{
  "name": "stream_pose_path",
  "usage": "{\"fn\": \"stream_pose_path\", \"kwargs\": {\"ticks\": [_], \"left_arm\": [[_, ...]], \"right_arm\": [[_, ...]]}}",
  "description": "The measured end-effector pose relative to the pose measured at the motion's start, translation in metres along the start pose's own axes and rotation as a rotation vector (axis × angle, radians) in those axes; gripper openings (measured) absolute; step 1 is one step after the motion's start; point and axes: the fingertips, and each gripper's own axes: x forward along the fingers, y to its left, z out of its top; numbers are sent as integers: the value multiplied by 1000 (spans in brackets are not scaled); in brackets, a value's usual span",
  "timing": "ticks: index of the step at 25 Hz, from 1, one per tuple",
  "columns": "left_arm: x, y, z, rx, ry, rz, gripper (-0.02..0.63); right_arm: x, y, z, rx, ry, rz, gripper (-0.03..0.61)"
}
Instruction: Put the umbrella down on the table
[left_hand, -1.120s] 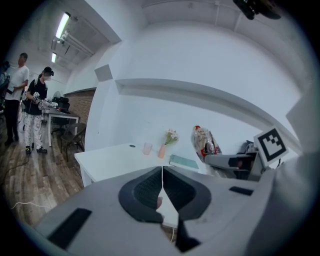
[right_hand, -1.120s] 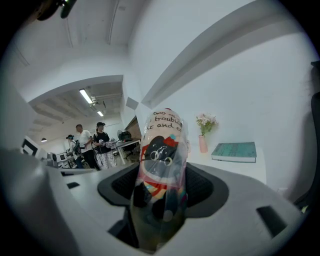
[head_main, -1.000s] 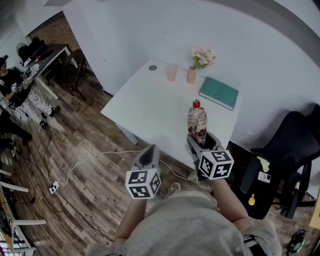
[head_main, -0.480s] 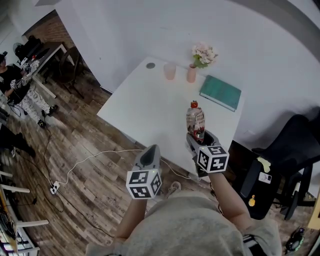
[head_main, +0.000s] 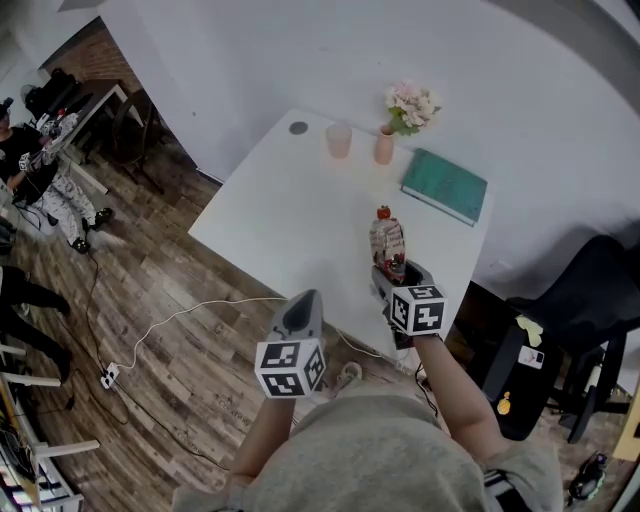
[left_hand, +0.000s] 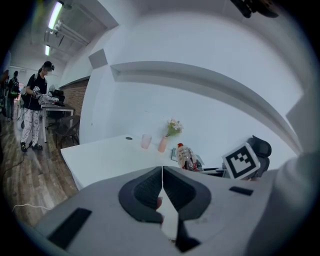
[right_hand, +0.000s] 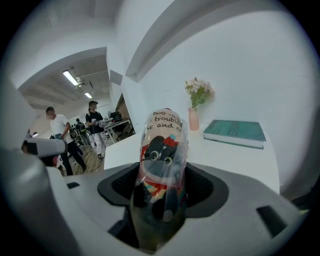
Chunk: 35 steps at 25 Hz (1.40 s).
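Note:
The folded umbrella (head_main: 387, 240) is a short roll in a clear sleeve with a cartoon print and a red tip. My right gripper (head_main: 392, 272) is shut on its lower part and holds it upright over the near right edge of the white table (head_main: 290, 215). In the right gripper view the umbrella (right_hand: 162, 160) fills the gap between the dark pads (right_hand: 205, 187). My left gripper (head_main: 299, 308) hangs over the wooden floor in front of the table, shut with nothing in it (left_hand: 162, 176).
At the table's far edge stand a pink cup (head_main: 339, 141) and a pink vase (head_main: 384, 147) with flowers, and a teal book (head_main: 445, 185) lies to their right. A black office chair (head_main: 590, 290) stands at the right. A white cable (head_main: 180, 318) runs across the floor. People stand far left.
My right gripper has carried the umbrella a little forward and left, further in over the table's near edge. The left gripper has hardly moved.

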Motion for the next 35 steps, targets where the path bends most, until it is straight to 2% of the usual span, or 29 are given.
{"fn": "stream_pose_path", "kwargs": {"ticks": [21,29,35], "left_arm": [[23,5,0,-12,24,4,8],[22,6,-1,-19,18,7,8],[23,8,0,-22,16,10,8]], "right_arm": [[57,-28,-41,-4,199,-45,270],[68,-40,-59,5,269,-88,270],[74,-40,-62,8,307,-73,270]]}}
